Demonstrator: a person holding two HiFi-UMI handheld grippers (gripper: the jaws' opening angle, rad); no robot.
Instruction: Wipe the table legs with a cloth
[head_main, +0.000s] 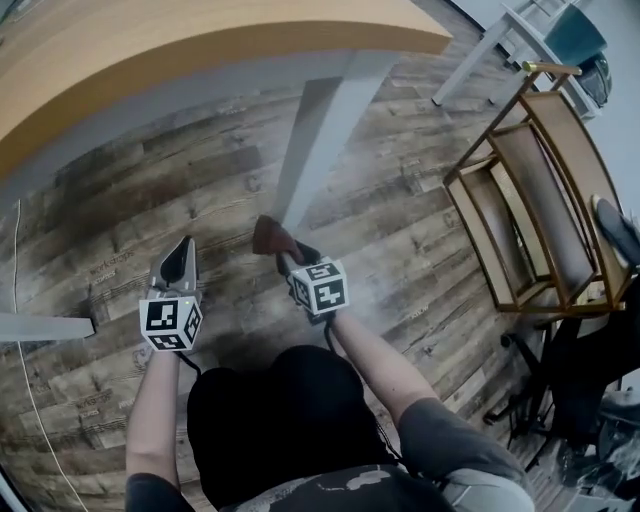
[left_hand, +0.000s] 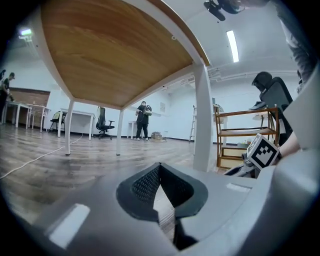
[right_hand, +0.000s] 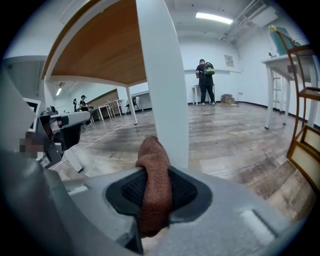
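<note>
Down at the near corner of the desk (head_main: 150, 60), a person crouches over the wood-plank floor (head_main: 420, 230) with a tool in each hand. The right tool (head_main: 288, 257) is clamped on a rust-brown cloth (head_main: 268, 235), which is bunched upright between its two dark pads and pokes out past their tips. In the right gripper view the cloth (right_hand: 154, 155) stands in front of the white leg (right_hand: 162, 90), and its top end meets the leg's lowest part; from above it sits just beside the foot of the leg (head_main: 325, 130), low near the floor, touching it or all but touching. The right tool (right_hand: 157, 172) points straight at that leg. The left tool (head_main: 180, 262) hangs to the left of it, apart from both leg and cloth, aimed forward over the bare planks. Its jaws are together at the tips with nothing between them, and the left gripper view shows only floor through the narrow wedge behind the left tool's (left_hand: 160, 167) meeting pads. That same view catches the right tool's marker cube (left_hand: 262, 151) off to the right. A wooden rack (head_main: 540, 200) stands on the floor well to the right of the desk. A thin white cable (head_main: 20, 330) trails across the planks on the far left. Another person (right_hand: 205, 80) stands at the far end of the room, beside more white desks.
</note>
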